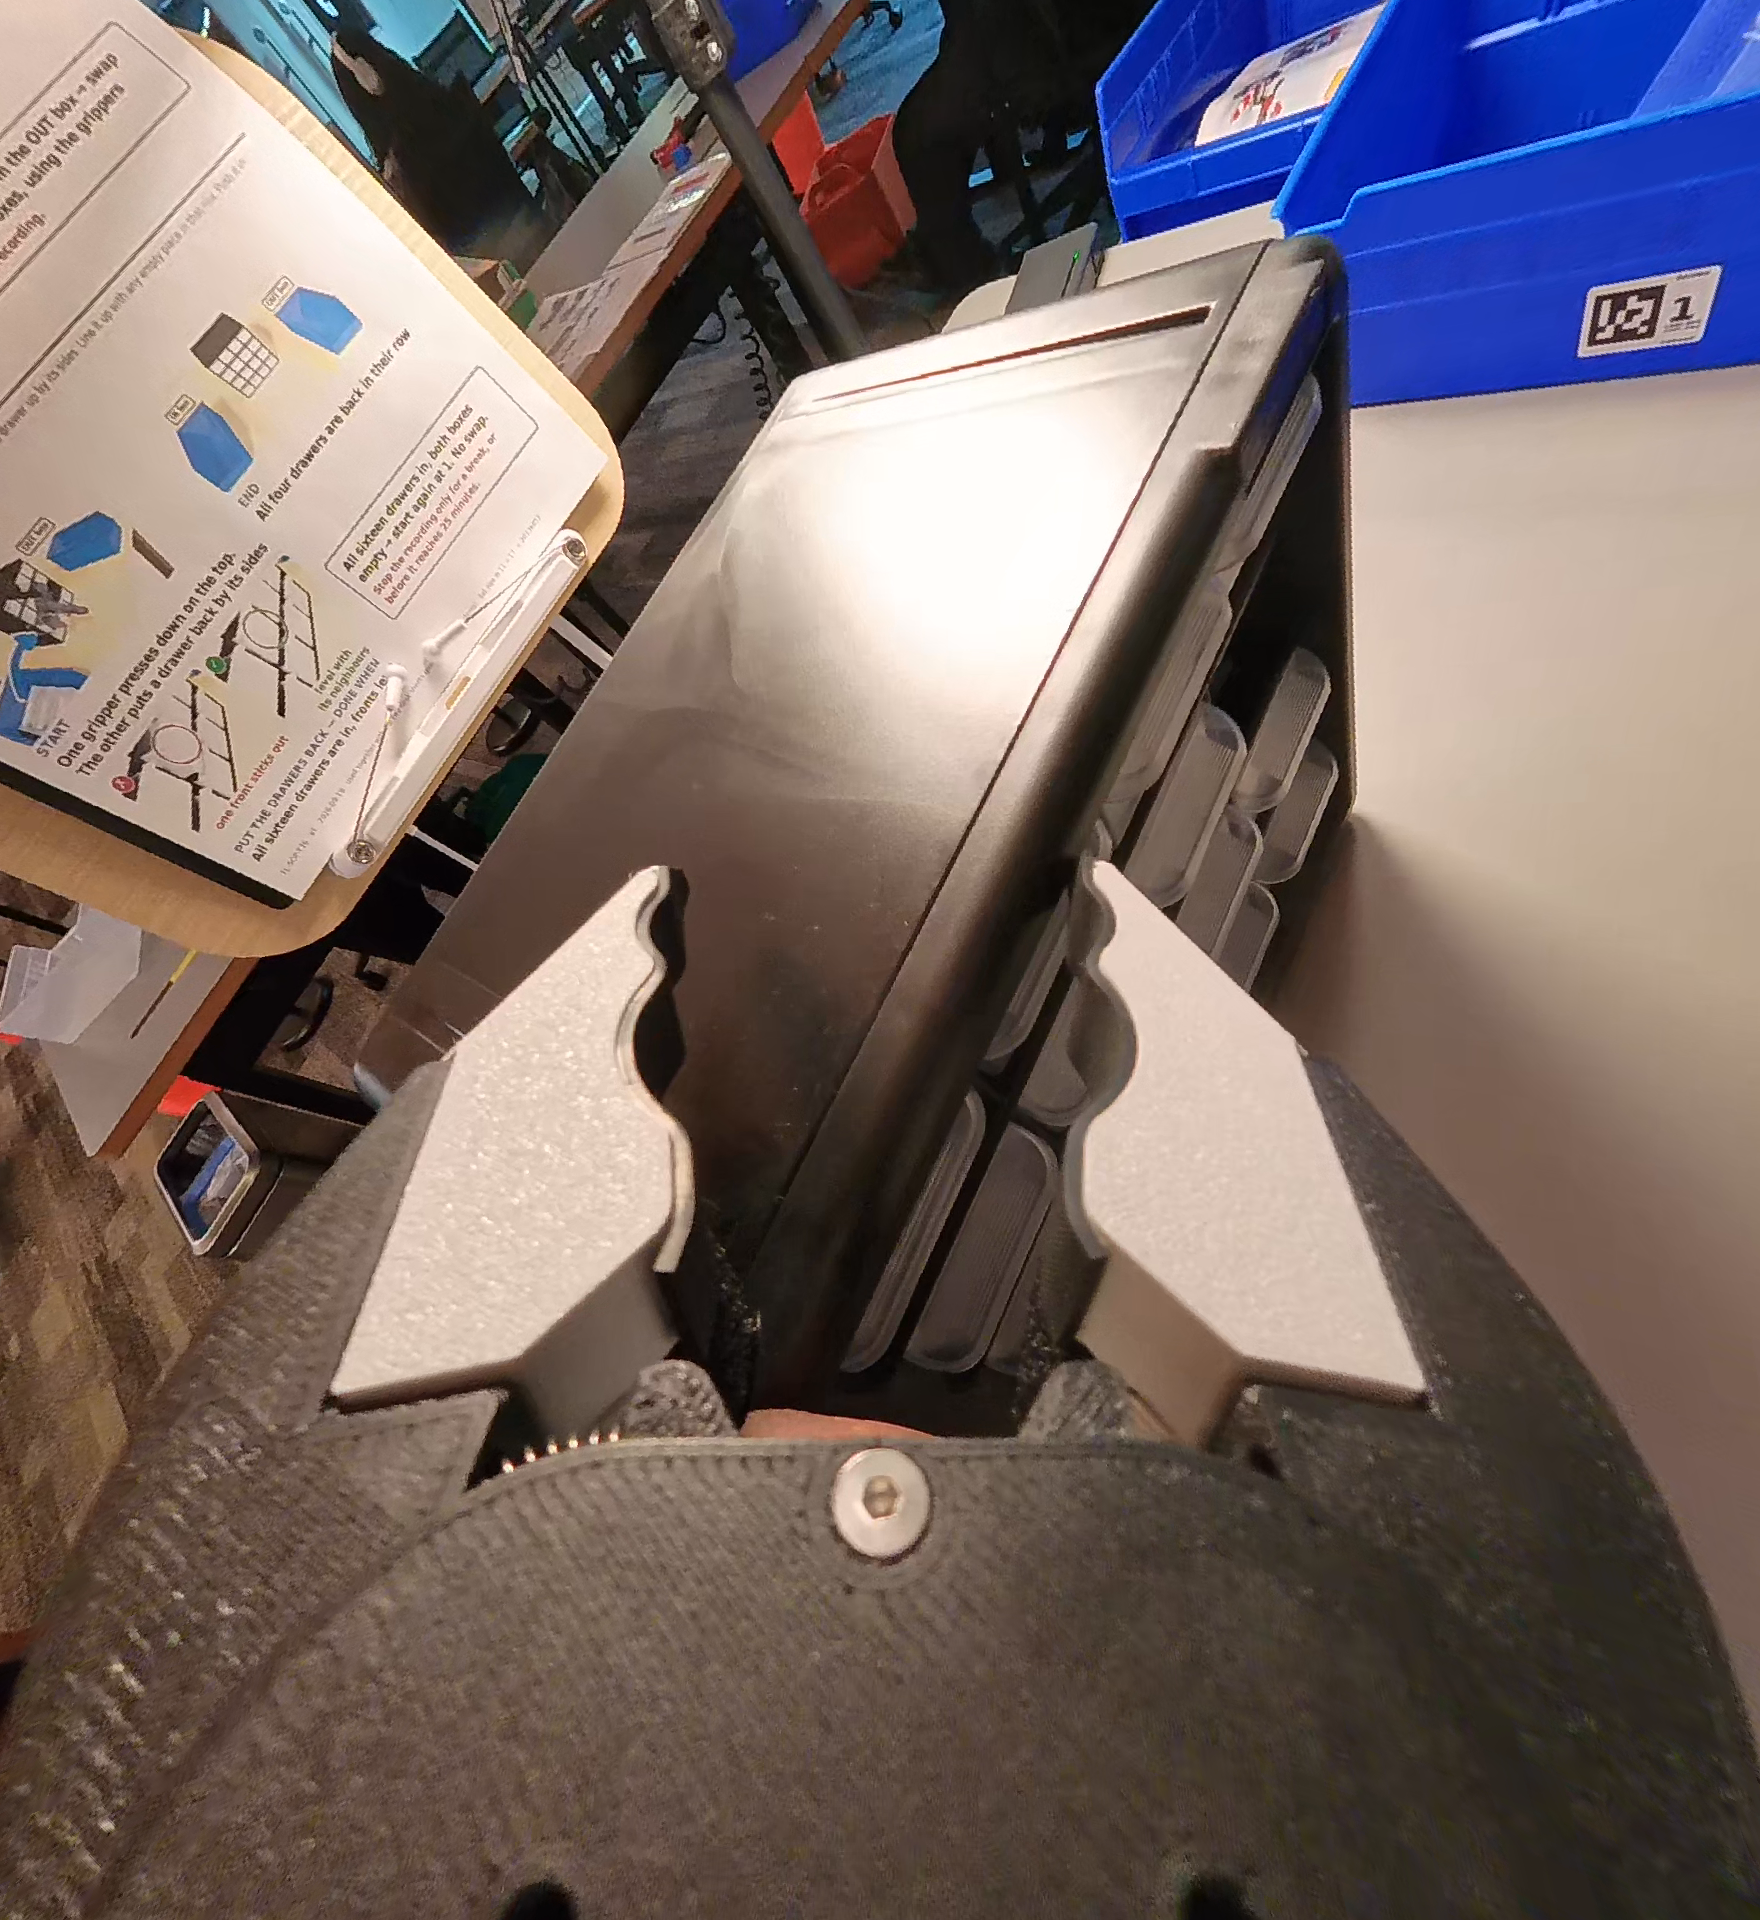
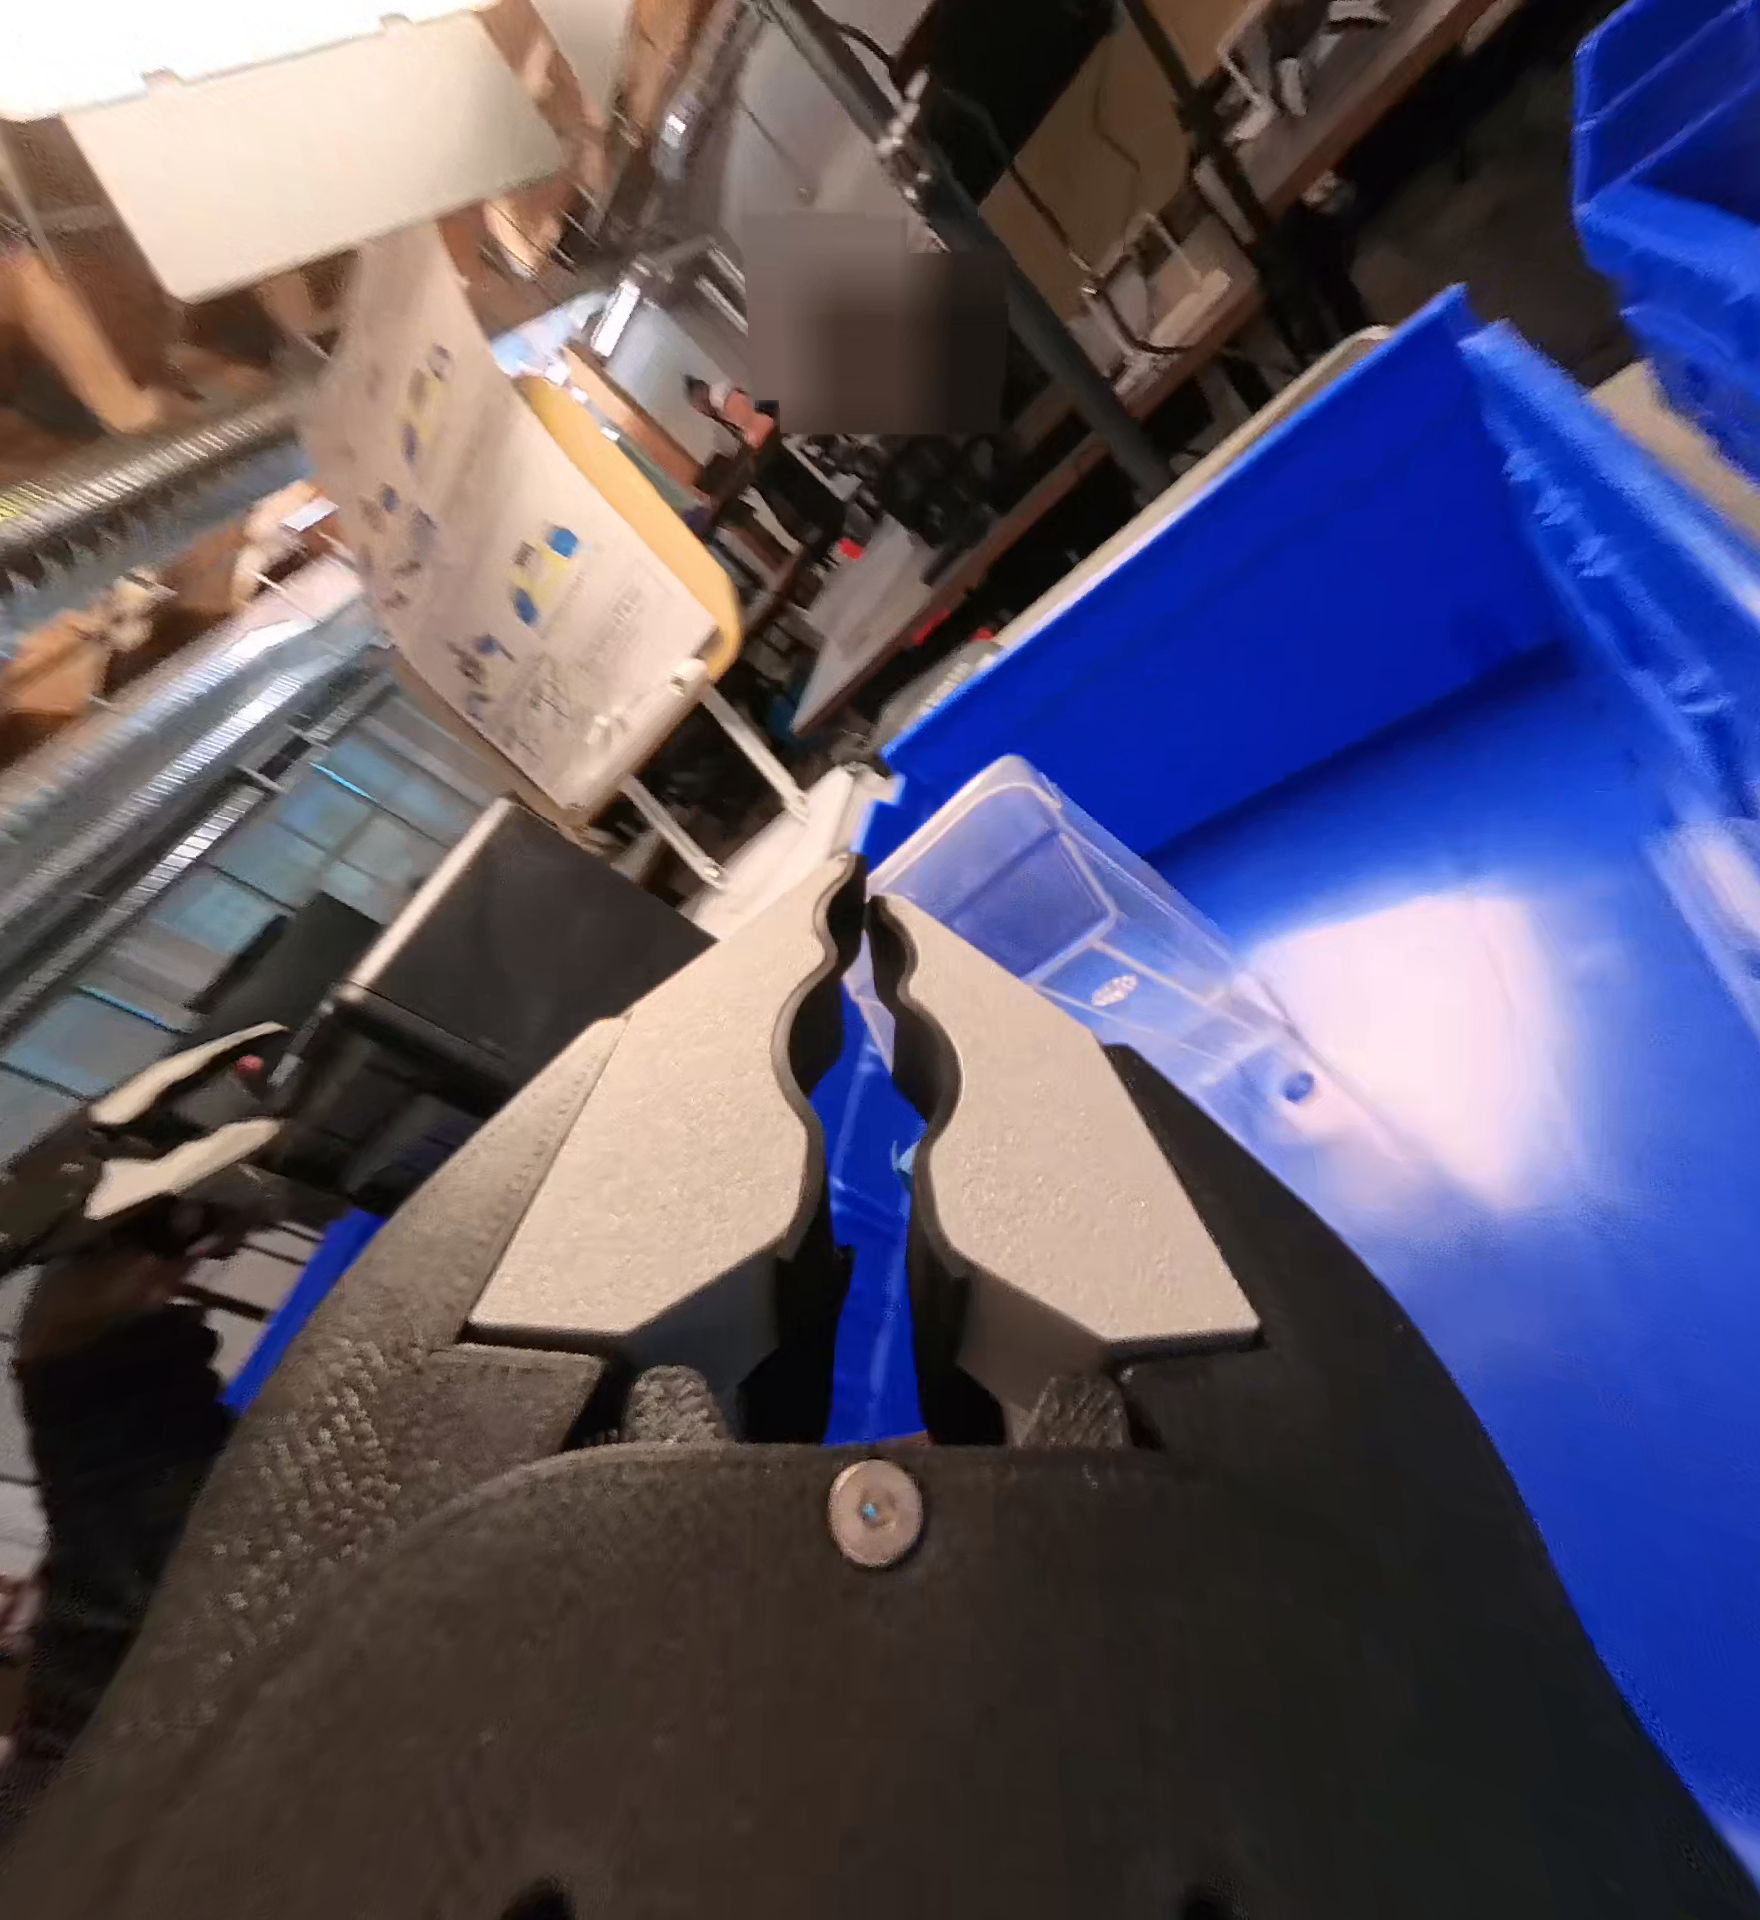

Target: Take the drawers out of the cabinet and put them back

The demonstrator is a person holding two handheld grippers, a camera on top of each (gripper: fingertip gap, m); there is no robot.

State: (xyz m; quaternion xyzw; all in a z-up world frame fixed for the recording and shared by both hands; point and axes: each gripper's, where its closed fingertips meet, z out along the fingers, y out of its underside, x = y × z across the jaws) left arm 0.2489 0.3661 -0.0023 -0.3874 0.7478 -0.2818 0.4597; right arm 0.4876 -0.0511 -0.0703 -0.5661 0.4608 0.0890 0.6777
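The black cabinet (image 1: 907,644) stands on the pale table (image 1: 1603,935), with several clear drawer fronts (image 1: 1219,790) along its right face. My left gripper (image 1: 876,883) is open, its fingers spread over the cabinet's top near the front edge, with nothing in the grasp. My right gripper (image 2: 860,899) is shut on the thin side wall of a clear plastic drawer (image 2: 1063,914), at the near wall of a blue bin (image 2: 1375,727). The cabinet (image 2: 502,956) and the left gripper (image 2: 180,1101) also show at the left of the right wrist view.
An instruction sheet on a wooden board (image 1: 180,468) stands to the left of the cabinet. Two blue bins (image 1: 1530,239) sit at the back right of the table, one with a tag. Beyond are workbenches and carpet floor.
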